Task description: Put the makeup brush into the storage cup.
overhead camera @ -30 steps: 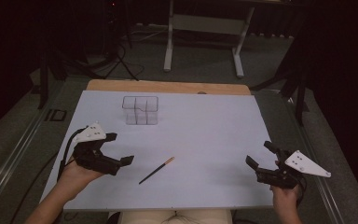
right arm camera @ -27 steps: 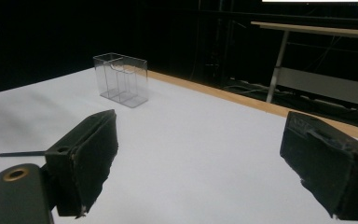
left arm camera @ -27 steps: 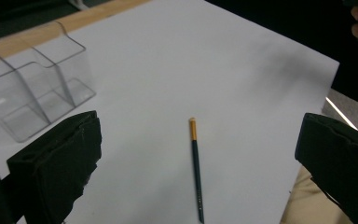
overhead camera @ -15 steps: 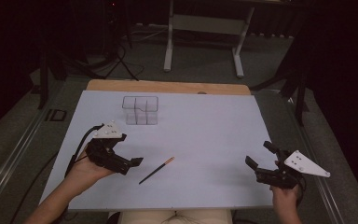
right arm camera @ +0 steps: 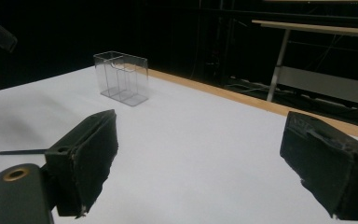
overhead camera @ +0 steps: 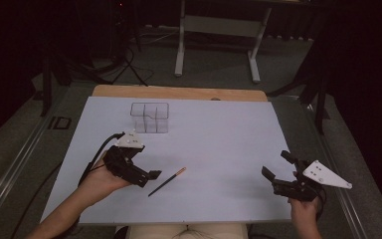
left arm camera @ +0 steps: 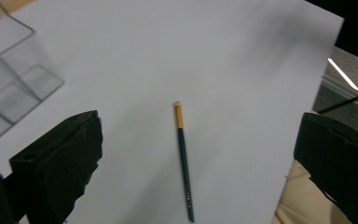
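Here the left hand-held gripper (overhead camera: 146, 177), jaws spread and empty, sits just beside the pencil (overhead camera: 167, 181) near the surface's front edge; pencil's long axis runs diagonally, orange end pointing away. Right hand-held gripper (overhead camera: 277, 174) spread, well apart. Clear organizer (overhead camera: 149, 117) near back edge looks empty.

Looks like a lab or recording studio: dark curtained surroundings, a table (overhead camera: 229, 129) covered with a plain white sheet over a wooden top, grey floor with loose cables (overhead camera: 129, 64), black stand legs (overhead camera: 49, 84), and a white metal bench frame (overhead camera: 219, 30) behind.
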`<act>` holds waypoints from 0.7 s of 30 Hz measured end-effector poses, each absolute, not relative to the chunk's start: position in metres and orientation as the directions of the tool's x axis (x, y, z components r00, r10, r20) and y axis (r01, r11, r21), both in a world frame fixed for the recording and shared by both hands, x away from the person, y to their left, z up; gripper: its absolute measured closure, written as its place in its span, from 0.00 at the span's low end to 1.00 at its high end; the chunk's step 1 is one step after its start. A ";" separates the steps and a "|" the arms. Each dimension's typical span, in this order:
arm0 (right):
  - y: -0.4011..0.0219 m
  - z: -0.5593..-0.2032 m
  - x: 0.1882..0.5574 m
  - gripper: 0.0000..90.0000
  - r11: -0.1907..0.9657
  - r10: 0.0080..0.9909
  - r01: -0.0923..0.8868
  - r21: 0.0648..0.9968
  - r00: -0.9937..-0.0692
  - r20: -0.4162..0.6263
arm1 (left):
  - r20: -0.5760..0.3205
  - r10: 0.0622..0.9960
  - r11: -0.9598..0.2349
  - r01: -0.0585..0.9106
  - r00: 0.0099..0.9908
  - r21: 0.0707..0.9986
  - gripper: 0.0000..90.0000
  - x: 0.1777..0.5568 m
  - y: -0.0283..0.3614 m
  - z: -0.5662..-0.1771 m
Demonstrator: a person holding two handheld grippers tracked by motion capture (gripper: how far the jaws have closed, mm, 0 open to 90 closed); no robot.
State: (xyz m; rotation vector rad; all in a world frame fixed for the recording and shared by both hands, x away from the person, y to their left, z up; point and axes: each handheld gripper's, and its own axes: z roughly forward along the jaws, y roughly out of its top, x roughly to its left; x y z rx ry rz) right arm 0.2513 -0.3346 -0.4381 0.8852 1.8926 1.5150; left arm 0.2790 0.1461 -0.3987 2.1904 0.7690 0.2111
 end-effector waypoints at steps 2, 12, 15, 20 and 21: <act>-0.334 -0.438 0.251 0.12 0.150 0.777 0.153 0.977 -0.629 -0.021 | -0.116 0.581 -0.507 0.470 0.806 0.722 0.02 0.281 0.144 -0.400; -0.334 -0.438 0.251 0.12 0.150 0.775 0.154 0.977 -0.631 -0.020 | -0.116 0.580 -0.549 0.492 0.807 0.676 0.02 0.287 0.131 -0.409; -0.334 -0.438 0.251 0.12 0.151 0.776 0.153 0.977 -0.630 -0.022 | -0.131 0.568 -0.563 0.499 0.813 0.659 0.02 0.290 0.128 -0.412; -0.334 -0.438 0.251 0.12 0.153 0.776 0.153 0.976 -0.631 -0.023 | -0.142 0.579 -0.572 0.524 0.803 0.631 0.02 0.293 0.123 -0.419; -0.334 -0.438 0.251 0.12 0.155 0.775 0.151 0.976 -0.631 -0.025 | -0.149 0.576 -0.578 0.530 0.803 0.620 0.03 0.294 0.122 -0.420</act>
